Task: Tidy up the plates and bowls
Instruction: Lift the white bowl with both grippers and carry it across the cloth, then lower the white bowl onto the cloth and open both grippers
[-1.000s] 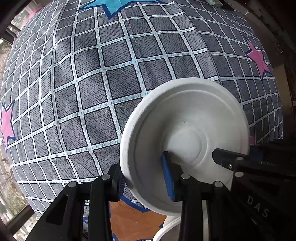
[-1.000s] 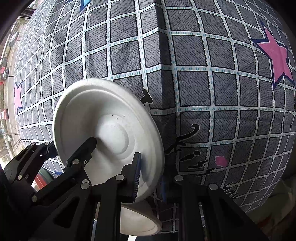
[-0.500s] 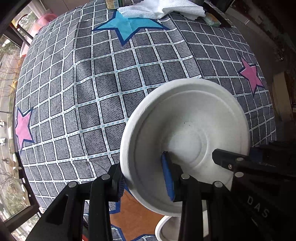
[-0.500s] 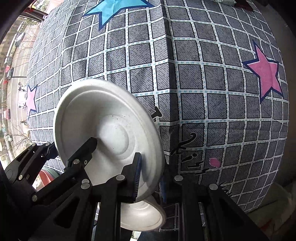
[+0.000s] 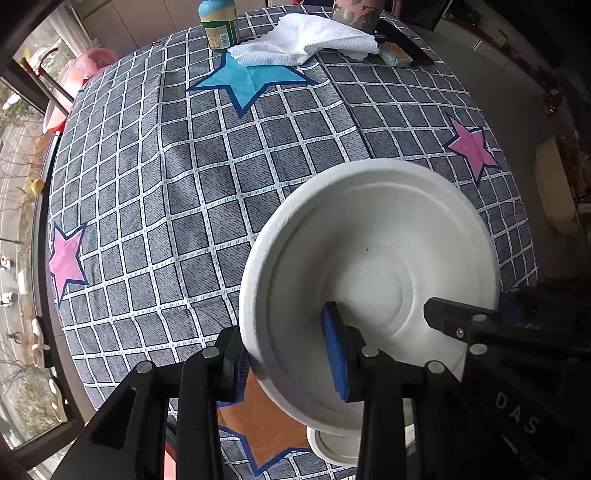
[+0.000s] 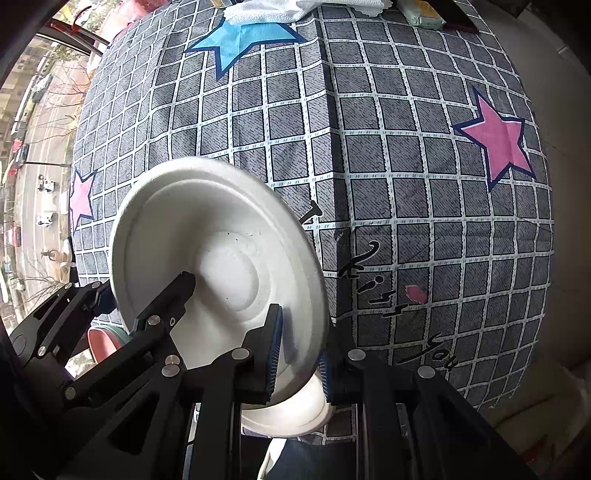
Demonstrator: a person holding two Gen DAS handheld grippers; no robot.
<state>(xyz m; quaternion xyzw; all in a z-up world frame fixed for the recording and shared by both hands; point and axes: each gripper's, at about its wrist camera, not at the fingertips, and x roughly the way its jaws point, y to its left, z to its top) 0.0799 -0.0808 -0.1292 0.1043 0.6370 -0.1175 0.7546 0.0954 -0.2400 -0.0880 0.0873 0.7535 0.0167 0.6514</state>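
Note:
A white round plate hangs tilted above the checked tablecloth, held by both grippers at opposite edges. My left gripper is shut on its rim in the left wrist view, one blue pad inside the dish and one under it. My right gripper is shut on the opposite rim of the plate. Each gripper shows in the other's view: the right gripper and the left gripper. Below the plate a second white dish rests near the table's front edge.
At the table's far side stand a green bottle, a crumpled white towel and a small packet. A pink and green dish peeks out beside the left gripper. Windows lie past the left edge.
Both grippers have risen with the plate held between them. The tablecloth looks farther away, and the bottle and towel at the far side have come into view.

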